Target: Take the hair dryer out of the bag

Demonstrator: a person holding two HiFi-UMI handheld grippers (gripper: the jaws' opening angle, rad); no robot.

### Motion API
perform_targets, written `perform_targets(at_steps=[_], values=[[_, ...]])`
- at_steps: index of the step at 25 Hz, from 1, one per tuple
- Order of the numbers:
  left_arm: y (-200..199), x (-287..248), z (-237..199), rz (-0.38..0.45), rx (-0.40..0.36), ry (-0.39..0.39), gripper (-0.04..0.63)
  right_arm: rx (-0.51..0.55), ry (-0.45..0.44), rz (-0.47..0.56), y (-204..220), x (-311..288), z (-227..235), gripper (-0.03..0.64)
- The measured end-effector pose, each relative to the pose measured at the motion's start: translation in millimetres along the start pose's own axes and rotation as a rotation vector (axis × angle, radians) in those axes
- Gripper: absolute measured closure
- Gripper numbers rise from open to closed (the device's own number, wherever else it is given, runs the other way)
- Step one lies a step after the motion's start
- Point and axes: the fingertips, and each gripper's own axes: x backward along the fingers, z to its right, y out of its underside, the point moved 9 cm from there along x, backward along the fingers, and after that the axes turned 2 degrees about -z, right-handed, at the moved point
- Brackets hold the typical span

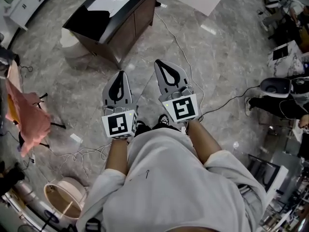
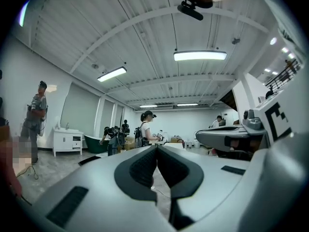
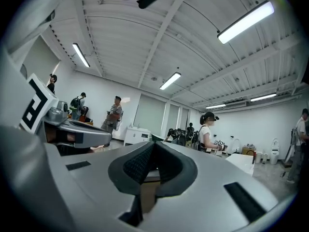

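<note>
- Since no bag or dryer shows in any view, this is likely just waiting;
- left gripper (image 1: 119, 76) and, at its 3 o'clock, right gripper (image 1: 162, 65) point level, jaws shut, empty.

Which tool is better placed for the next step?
Right, barely: the right tool sits slightly further forward than the left tool. Both are shut and empty, and no bag shows.

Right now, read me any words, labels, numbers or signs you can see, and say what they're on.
No readable words or numbers anywhere.
The white cube on the grey two-jaw left gripper and the white cube on the right gripper bear black square code patterns, not letters.
</note>
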Motion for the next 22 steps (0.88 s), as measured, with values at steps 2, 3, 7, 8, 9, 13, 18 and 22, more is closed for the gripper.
perform_targets(at_steps=[2,3,7,8,9,13,18,22], values=[[4.7,1.3,0.2,-0.008,0.004,0.011,0.576,-0.003,0.001,-0.006,2.5,0.7,-2.9,0.618],[6.8,2.5,-0.8,-0.01,0.007,0.019,0.575,-0.005,-0.001,-0.008,3.3,0.4,-5.3,0.618],[12.8,8.3,-7.8,-0.036,0.022,0.057,0.575,-0.021,-0.022,-0.01,3.9,-2.3,-17.7,0.617],[15.0,9.2,-10.4,-0.045,0.026,0.064,0.575,-0.021,-0.029,-0.015,4.2,-3.9,-20.8,0.617],[17.5,9.9,-13.1,-0.055,0.03,0.072,0.572,-0.02,-0.039,-0.023,5.1,-6.0,-24.0,0.612],[25.9,14.4,-22.7,-0.082,0.04,0.094,0.498,-0.02,-0.062,-0.06,11.2,-12.8,-36.7,0.594],[35.4,16.6,-35.1,-0.089,0.034,0.099,0.512,-0.019,-0.074,-0.096,20.3,-18.0,-46.4,0.563],[44.6,7.0,-43.0,-0.122,0.046,0.089,0.52,-0.022,-0.083,-0.13,32.3,-29.3,-40.9,0.558]])
